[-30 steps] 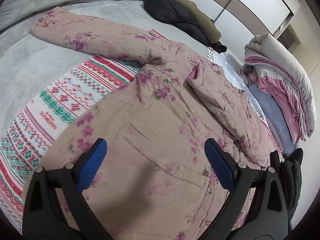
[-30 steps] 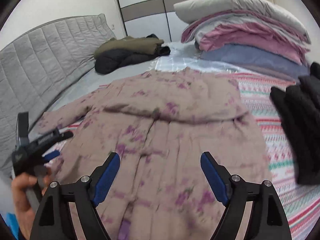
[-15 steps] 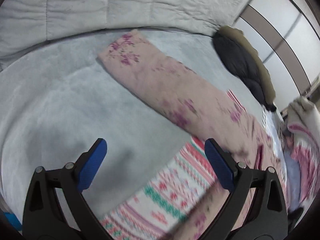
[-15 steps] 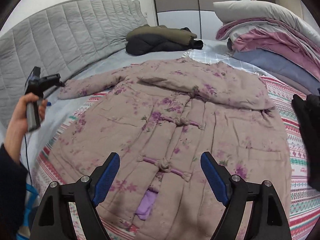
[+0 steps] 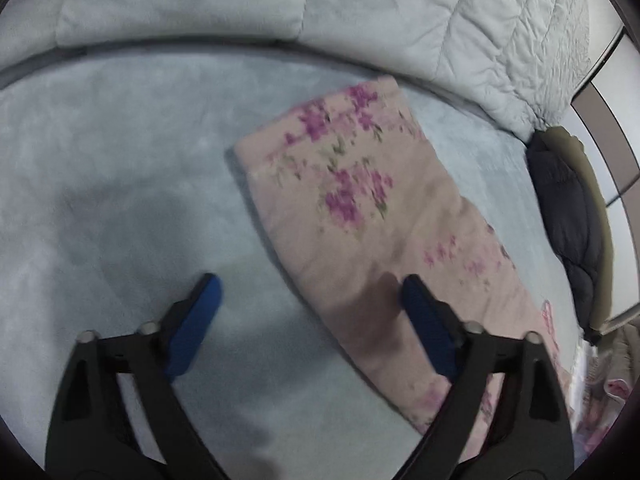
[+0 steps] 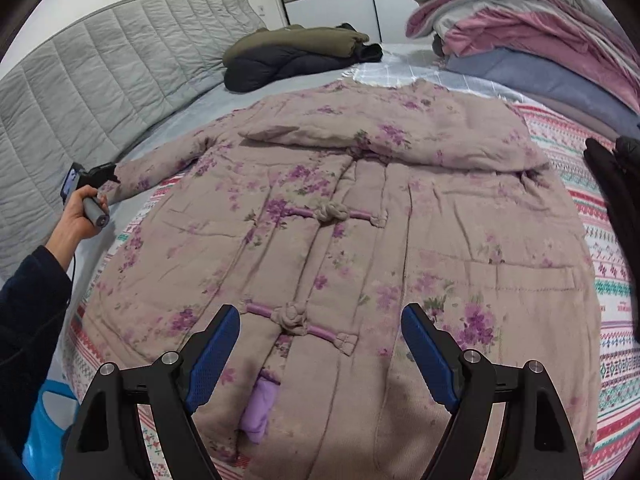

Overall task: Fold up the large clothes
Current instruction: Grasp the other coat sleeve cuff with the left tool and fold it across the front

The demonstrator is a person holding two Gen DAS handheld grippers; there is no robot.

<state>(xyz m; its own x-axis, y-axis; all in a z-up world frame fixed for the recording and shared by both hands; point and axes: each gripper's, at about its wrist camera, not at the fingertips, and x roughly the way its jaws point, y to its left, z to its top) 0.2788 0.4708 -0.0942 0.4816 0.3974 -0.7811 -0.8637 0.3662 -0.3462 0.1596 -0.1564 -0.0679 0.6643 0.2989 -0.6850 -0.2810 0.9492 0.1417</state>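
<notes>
The floral padded coat point(image 6: 360, 216) is spread flat on the bed point(image 5: 120, 160), its sleeve point(image 5: 360, 200) partly between the spread, just-narrowing jaws of the left gripper point(image 5: 308, 300), while the right gripper point(image 6: 320, 336) is held spread above the coat's hem, nothing gripped.

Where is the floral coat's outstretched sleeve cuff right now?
In the left wrist view the sleeve cuff lies flat on the grey bedsheet, just short of the quilted headboard. In the right wrist view it sits at far left, by the left gripper.
</notes>
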